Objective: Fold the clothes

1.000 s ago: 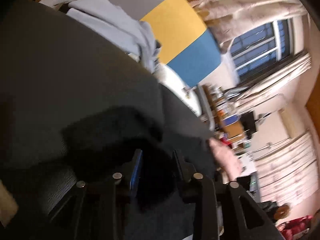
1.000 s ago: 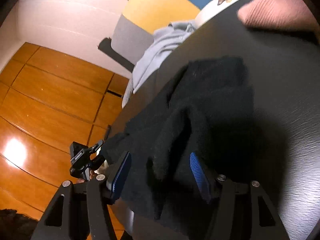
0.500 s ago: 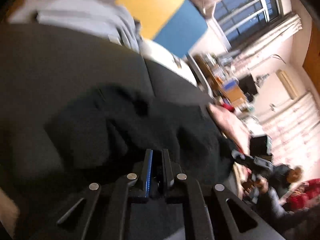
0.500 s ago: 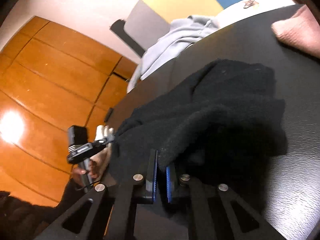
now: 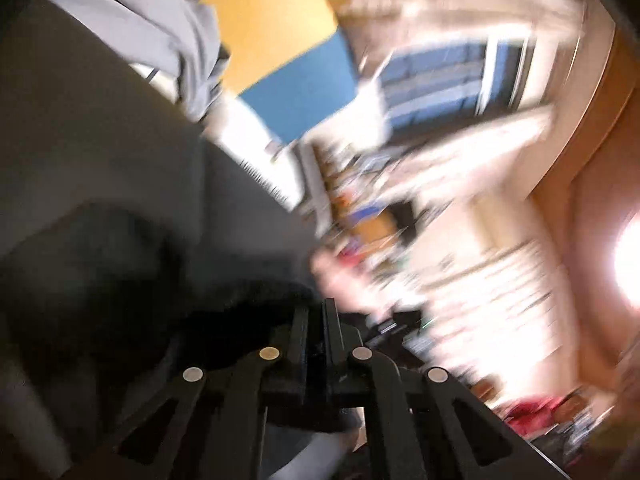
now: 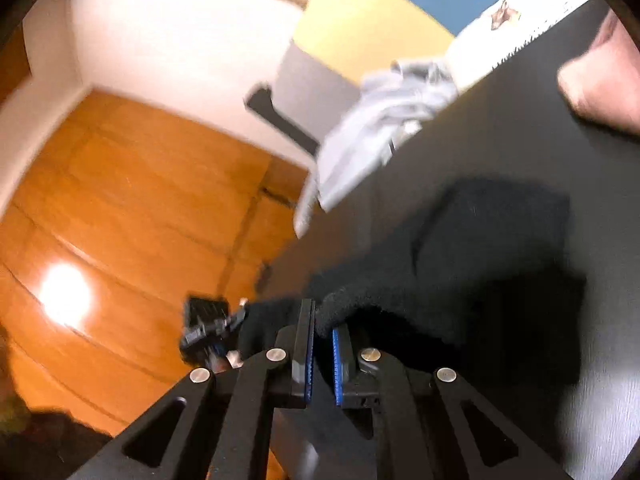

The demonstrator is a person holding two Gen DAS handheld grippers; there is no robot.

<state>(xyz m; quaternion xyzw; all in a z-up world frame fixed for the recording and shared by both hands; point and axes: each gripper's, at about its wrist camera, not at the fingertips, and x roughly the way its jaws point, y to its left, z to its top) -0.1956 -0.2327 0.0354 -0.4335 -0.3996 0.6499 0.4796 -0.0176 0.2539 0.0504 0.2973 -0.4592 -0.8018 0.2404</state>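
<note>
Right wrist view: right gripper (image 6: pixel 320 330) and left gripper (image 5: pixel 316 324) both pinch the black garment (image 6: pixel 488 264) edge on the dark table (image 6: pixel 500 128), so I'd lift evenly, keeping that edge taut, before folding over

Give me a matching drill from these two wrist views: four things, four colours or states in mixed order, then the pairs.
Things:
1. black garment
2. grey garment
3. right hand-held gripper
4. table

Colours or states:
A. light grey, hanging over the table's far edge
B. dark surface under the clothes
C. shut on black cloth
D. pinched at its near edge, partly raised

Pairs: 1-D, 2-A, 3-C, 4-B
</note>
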